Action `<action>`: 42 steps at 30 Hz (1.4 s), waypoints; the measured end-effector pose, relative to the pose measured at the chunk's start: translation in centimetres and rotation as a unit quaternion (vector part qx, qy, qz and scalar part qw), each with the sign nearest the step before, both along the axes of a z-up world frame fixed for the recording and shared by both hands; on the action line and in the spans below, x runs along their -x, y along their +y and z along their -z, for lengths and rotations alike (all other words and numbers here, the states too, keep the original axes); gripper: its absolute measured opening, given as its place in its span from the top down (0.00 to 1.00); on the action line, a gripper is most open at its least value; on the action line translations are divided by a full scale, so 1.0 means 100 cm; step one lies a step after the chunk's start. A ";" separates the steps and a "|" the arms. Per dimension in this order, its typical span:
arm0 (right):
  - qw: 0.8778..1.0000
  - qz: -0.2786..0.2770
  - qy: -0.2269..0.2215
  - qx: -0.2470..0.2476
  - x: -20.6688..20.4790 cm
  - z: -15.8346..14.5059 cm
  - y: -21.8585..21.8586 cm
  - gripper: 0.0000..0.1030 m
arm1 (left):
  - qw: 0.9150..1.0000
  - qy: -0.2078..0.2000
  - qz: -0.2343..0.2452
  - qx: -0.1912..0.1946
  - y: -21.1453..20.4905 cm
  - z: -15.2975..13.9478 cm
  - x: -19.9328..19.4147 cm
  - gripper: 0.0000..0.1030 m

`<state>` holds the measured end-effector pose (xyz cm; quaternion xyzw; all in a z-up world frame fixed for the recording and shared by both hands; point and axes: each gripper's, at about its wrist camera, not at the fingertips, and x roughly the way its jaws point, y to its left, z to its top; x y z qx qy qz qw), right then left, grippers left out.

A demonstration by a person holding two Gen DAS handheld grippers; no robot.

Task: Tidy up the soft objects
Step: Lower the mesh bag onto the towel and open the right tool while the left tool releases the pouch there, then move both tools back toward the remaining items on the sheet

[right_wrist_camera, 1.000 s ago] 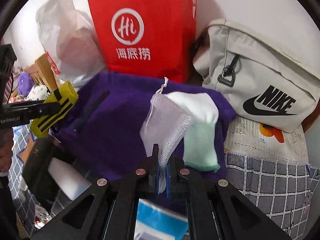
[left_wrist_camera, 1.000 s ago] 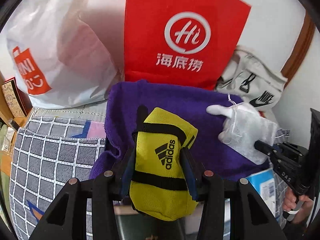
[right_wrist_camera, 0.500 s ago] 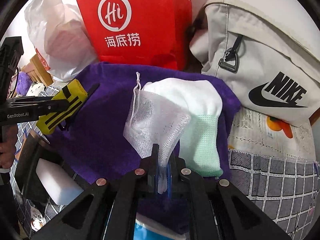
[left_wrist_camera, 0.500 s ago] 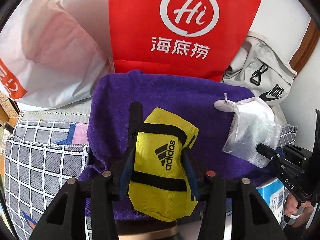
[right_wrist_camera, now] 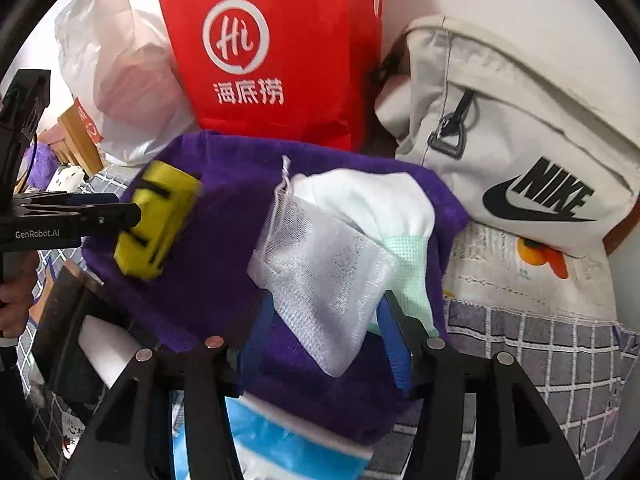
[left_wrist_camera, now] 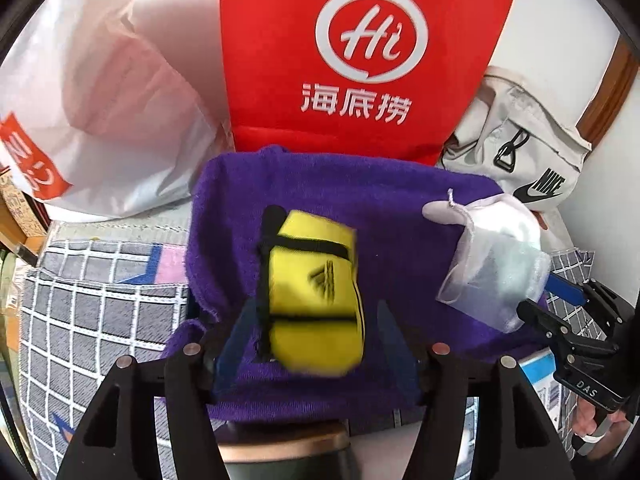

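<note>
Both your grips just let go: left gripper (left_wrist_camera: 316,340) opening off the yellow pouch (left_wrist_camera: 314,292) at frame centre, right gripper (right_wrist_camera: 324,344) opening off the mesh bag (right_wrist_camera: 320,276), so both now lie released on the purple towel (left_wrist_camera: 360,208).

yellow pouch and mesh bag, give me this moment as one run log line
left hand-held gripper: opening, yellow pouch between jaws | right hand-held gripper: opening, mesh bag between jaws | both over purple towel
</note>
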<state>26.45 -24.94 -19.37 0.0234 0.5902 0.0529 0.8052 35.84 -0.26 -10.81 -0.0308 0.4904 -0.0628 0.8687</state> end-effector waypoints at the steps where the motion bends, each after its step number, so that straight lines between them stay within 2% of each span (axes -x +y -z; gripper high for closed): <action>1: 1.000 0.003 -0.006 0.003 0.002 -0.006 0.001 0.37 | 1.000 -0.005 -0.002 -0.001 0.001 -0.004 0.004 0.40; 2: 1.000 0.007 -0.013 0.006 0.005 -0.013 0.001 0.30 | 1.000 -0.011 -0.005 -0.002 0.003 -0.009 0.010 0.40; 5: 0.999 0.017 -0.027 0.006 0.011 -0.031 0.001 0.24 | 1.000 -0.027 -0.009 -0.001 0.008 -0.022 0.024 0.40; 14: 0.996 0.050 -0.069 0.031 0.048 -0.088 0.013 0.24 | 0.995 -0.090 -0.027 0.019 0.029 -0.056 0.091 0.40; 19: 0.993 0.070 -0.086 0.029 0.079 -0.119 0.018 0.24 | 0.994 -0.096 -0.028 0.038 0.036 -0.068 0.130 0.40; 22: 0.992 0.081 -0.090 0.026 0.101 -0.133 0.024 0.24 | 0.994 -0.101 -0.033 0.012 0.033 -0.072 0.157 0.40; 24: 0.992 0.081 -0.091 0.030 0.114 -0.137 0.029 0.24 | 0.994 -0.102 -0.034 -0.001 0.031 -0.073 0.173 0.40; 28: 0.993 0.082 -0.085 0.016 0.140 -0.141 0.036 0.24 | 0.995 -0.095 -0.035 0.014 0.033 -0.069 0.203 0.40; 33: 0.993 0.079 -0.083 0.004 0.176 -0.145 0.044 0.24 | 0.995 -0.091 -0.032 0.010 0.032 -0.061 0.237 0.40; 42: 0.996 0.074 -0.056 -0.018 0.222 -0.124 0.052 0.24 | 0.996 -0.078 -0.041 0.023 0.039 -0.033 0.268 0.40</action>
